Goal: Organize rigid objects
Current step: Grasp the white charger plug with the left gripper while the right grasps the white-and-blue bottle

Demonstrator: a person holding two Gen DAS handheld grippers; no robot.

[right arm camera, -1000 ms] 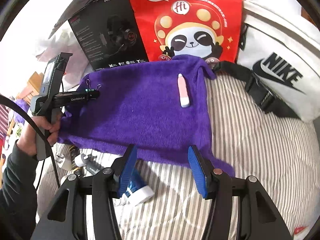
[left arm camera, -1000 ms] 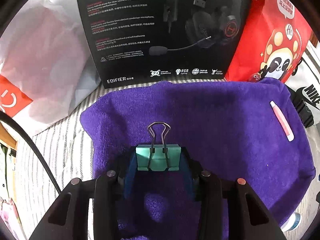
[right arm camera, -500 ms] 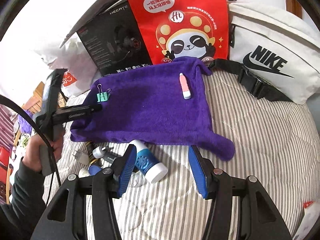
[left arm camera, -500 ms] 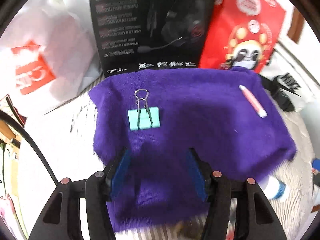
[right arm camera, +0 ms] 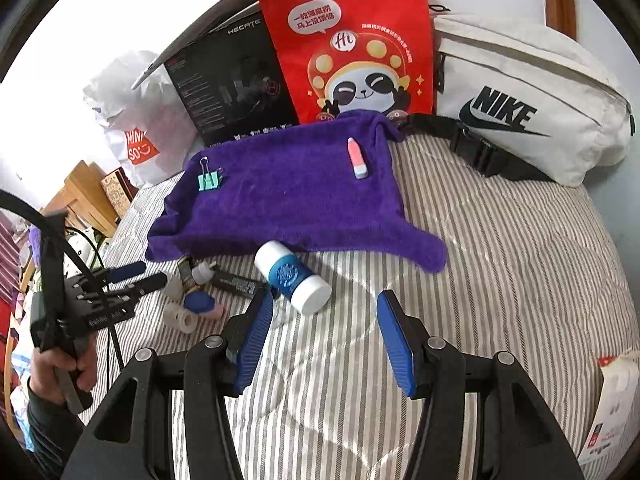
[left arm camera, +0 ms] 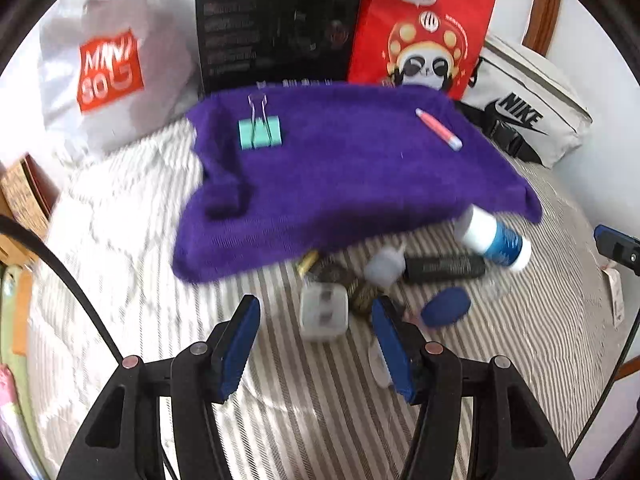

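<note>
A purple towel [left arm camera: 340, 168] [right arm camera: 288, 192] lies on the striped bed. On it rest a teal binder clip [left arm camera: 260, 133] [right arm camera: 209, 181] at the far left and a pink tube [left arm camera: 439, 129] [right arm camera: 357, 158] at the far right. Near the towel's front edge lies a pile: a blue-and-white bottle [left arm camera: 493, 238] [right arm camera: 293, 277], a white plug [left arm camera: 323, 313], a black tube [left arm camera: 444, 267] [right arm camera: 236, 281] and a blue oval piece [left arm camera: 446, 307] [right arm camera: 199, 303]. My left gripper [left arm camera: 316, 348] [right arm camera: 138, 273] is open and empty just short of the pile. My right gripper [right arm camera: 324, 340] is open and empty, near the bottle.
A black headset box [right arm camera: 228, 88], a red panda bag [right arm camera: 352, 48], a white Nike bag [right arm camera: 528, 100] and a white Miniso bag [left arm camera: 112, 64] stand behind the towel. A white carton [right arm camera: 612, 408] lies at the right edge. Wooden furniture [right arm camera: 84, 196] stands to the left of the bed.
My left gripper let go of the binder clip on the towel and pulled back to the pile in front. My right gripper drew back a little.
</note>
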